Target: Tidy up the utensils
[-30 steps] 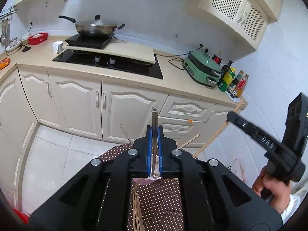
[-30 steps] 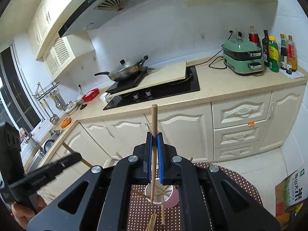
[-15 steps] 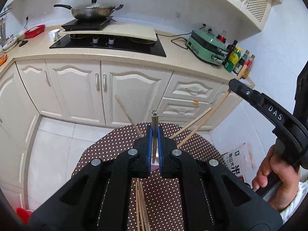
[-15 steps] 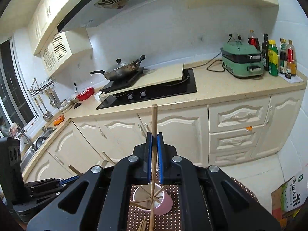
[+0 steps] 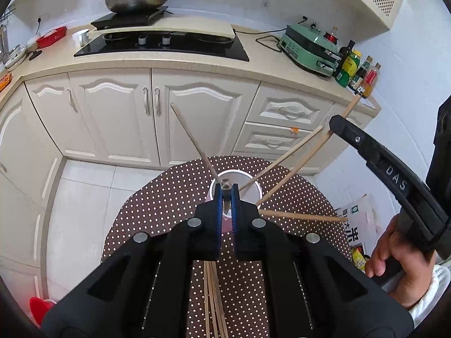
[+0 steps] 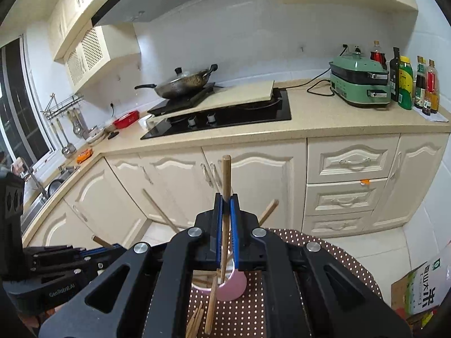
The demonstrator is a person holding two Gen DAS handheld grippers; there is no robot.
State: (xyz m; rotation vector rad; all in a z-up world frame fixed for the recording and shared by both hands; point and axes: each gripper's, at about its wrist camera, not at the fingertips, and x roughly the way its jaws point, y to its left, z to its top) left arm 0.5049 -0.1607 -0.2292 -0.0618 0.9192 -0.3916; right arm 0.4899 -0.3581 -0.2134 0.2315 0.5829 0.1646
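Both grippers hang over a small round table (image 5: 157, 197) covered in a brown polka-dot cloth, each pinching a single wooden chopstick.

The left gripper (image 5: 226, 194) has its blue pads shut on a chopstick (image 5: 225, 183) seen almost end-on, its top end poking out just above the fingertips. It points steeply down, directly over the mouth of a pink cup (image 5: 255, 190) standing near the middle of the table.

The right gripper (image 6: 226, 205) is clamped on another chopstick (image 6: 225, 177) that stands nearly upright between the pads; its lower end reaches down at the rim of the cup (image 6: 234, 288), though whether the tip is inside I cannot tell. From the left wrist view this gripper (image 5: 334, 125) comes in from the right, held by a hand (image 5: 400, 264).

Several chopsticks (image 5: 284, 157) already stand in the cup, fanning outward over its rim. A bundle of loose chopsticks (image 5: 212, 295) lies flat on the cloth toward the near edge of the table.

Behind the table runs a cream kitchen counter (image 6: 324, 118) with a lidded wok (image 6: 183, 83) on the cooktop (image 6: 225, 118), a green electric cooker (image 6: 360, 84) and bottles (image 6: 414, 84).
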